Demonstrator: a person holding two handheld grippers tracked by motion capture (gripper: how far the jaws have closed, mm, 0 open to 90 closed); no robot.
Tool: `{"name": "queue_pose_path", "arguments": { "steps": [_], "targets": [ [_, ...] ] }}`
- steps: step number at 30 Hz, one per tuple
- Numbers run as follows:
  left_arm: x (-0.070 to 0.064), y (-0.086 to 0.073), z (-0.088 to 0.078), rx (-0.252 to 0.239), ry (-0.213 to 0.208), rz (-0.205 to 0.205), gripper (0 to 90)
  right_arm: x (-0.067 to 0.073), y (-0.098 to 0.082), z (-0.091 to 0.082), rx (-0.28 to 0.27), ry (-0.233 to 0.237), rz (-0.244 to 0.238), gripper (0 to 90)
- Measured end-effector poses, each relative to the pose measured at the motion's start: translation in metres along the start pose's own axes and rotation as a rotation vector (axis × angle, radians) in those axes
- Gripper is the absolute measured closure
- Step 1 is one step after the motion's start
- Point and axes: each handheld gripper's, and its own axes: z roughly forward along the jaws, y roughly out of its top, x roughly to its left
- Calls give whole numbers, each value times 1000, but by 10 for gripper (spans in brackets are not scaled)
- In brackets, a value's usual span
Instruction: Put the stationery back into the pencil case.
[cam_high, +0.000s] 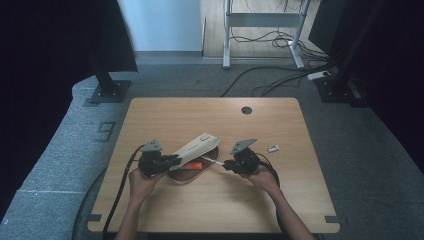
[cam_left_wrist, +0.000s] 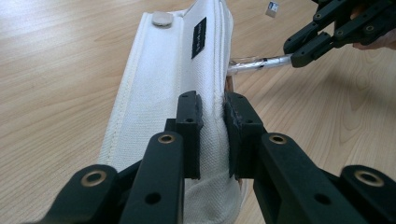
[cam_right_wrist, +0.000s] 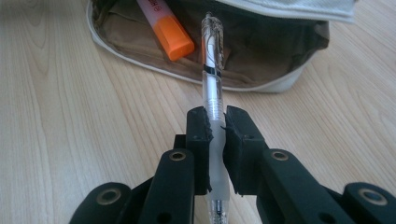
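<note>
- Two black claws are at work. The left gripper (cam_left_wrist: 212, 121) is clamped on the lifted flap of the pencil case, its pads pinching the cloth; the right gripper (cam_right_wrist: 216, 135) is clamped on the barrel of a pen, whose far end points into the case's open mouth.
- One table (cam_high: 165, 115), light wood grain with rounded corners and a single dark round hole (cam_high: 246, 110) near its far edge.
- One pencil case (cam_left_wrist: 154, 93), long and soft, in off-white woven canvas with stitched seams, a round metal snap (cam_left_wrist: 162, 19), a small black label (cam_left_wrist: 199, 37) and a brown lining. It lies at mid-table between the two hands, flap held up.
- One pen (cam_right_wrist: 214, 84), a slim clear plastic tube with a dark band, just at the rim of the case.
- One highlighter (cam_right_wrist: 164, 29), pale body with an orange cap, lying inside the case.
- One small pale object (cam_high: 273, 148) to the right of the case, too tiny to identify, perhaps a clip.
</note>
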Motion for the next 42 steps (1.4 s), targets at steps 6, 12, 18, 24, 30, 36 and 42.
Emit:
{"name": "queue_pose_path", "arguments": {
  "steps": [6,12,18,24,30,36,42],
  "targets": [
    [0,0,0,0,-1,0,771,1,7,8,6,7,-9,787],
    [0,0,-1,-2,-3,1,771,2,14,19,18,19,-22,787],
    [0,0,-1,-2,-3,3,771,3,21,28,26,23,-30,787],
    [0,1,-1,0,-7,2,771,5,27,38,33,28,-39,787],
    [0,0,-1,2,-11,1,771,6,33,47,45,27,-51,786],
    [0,0,-1,3,-14,0,771,5,40,56,48,24,-58,786],
    [-1,0,0,2,-17,0,771,8,46,65,43,22,-65,786]
  ]
}}
